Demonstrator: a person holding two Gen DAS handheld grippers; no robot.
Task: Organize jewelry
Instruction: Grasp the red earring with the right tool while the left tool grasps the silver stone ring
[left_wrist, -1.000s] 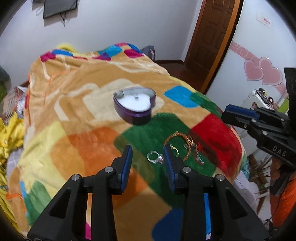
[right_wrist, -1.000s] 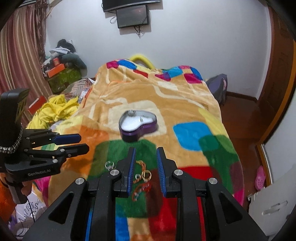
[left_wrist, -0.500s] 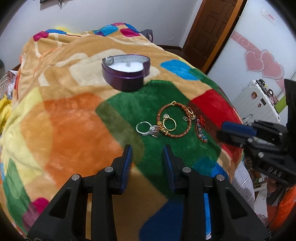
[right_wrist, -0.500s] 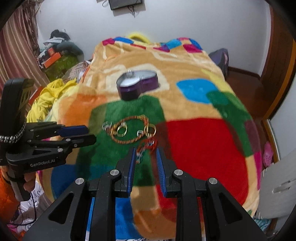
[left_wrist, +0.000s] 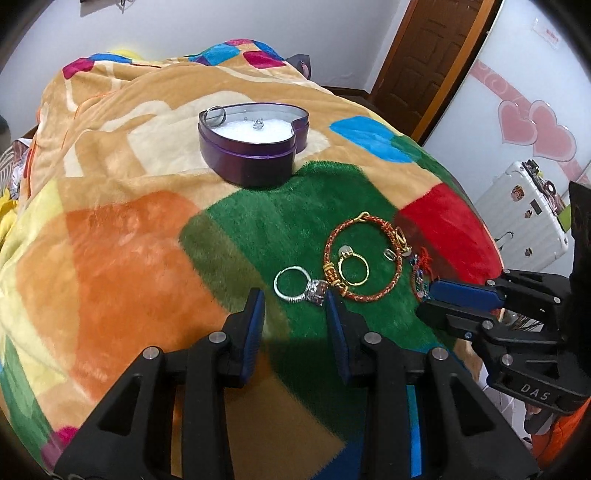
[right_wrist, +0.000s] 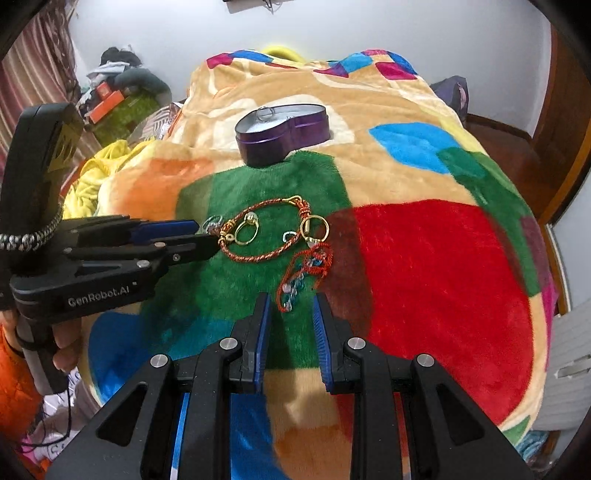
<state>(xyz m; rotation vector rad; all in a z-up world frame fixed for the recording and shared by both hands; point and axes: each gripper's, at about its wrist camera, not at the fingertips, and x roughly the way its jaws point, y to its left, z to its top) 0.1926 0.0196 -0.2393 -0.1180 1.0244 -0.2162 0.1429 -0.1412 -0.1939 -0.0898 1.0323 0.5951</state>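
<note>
The silver ring (left_wrist: 300, 285) is partly hidden in the right wrist view, where the tip of the left gripper (right_wrist: 199, 236) covers most of it; in the left wrist view its stone end lies just at the right finger (left_wrist: 334, 314) of that gripper. The small beaded red bracelet (right_wrist: 303, 275) is half covered in the left wrist view by the right gripper (left_wrist: 430, 295). Far up the blanket (left_wrist: 110, 258) stands a purple heart-shaped tin (left_wrist: 255, 146), open, with white padding inside; a tiny piece too small to identify lies on the padding, and a silver ring leans at its left rim. Near it on the green patch, the braided red-gold bracelet (left_wrist: 364, 258) encircles a gold ring (left_wrist: 354, 269). Both grippers hover with jaws moderately apart, holding nothing.
</note>
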